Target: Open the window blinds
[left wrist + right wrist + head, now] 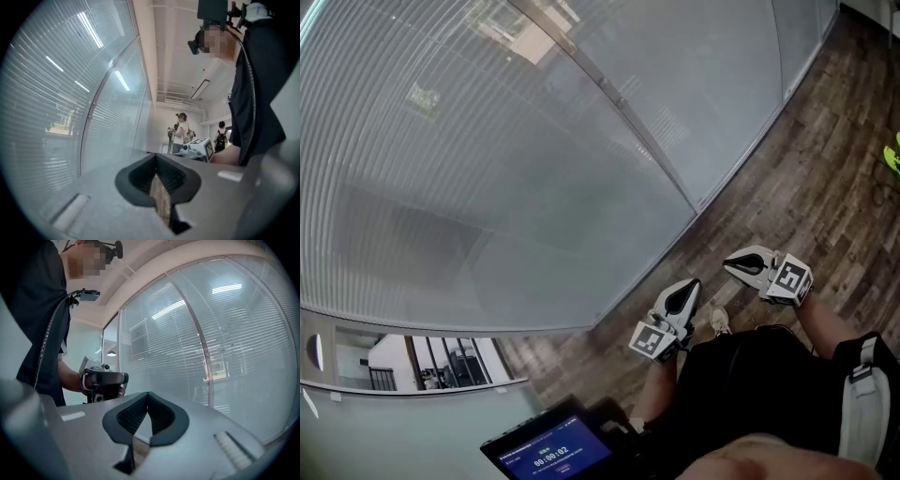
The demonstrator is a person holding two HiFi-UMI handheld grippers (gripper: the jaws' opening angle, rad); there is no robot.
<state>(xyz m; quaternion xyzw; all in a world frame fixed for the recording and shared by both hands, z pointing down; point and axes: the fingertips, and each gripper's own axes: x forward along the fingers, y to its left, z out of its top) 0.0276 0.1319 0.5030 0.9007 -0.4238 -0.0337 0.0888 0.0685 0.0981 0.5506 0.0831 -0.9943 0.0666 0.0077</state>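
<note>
Faced lowered grey horizontal-slat window blinds point(487, 141) behind glass panels, above dark wood-plank floor point(806, 159). Held white left gripper point(686, 291) and white right gripper point(736, 265) apart from them, jaws pressed together, empty.

The only print that can be read stands on the blue screen point(549, 454) of a dark device at the bottom edge of the head view. A row of pale digits across the screen's middle looks like 00:00:02, though it is small. The short lines just above and below those digits are too tiny to read.
</note>
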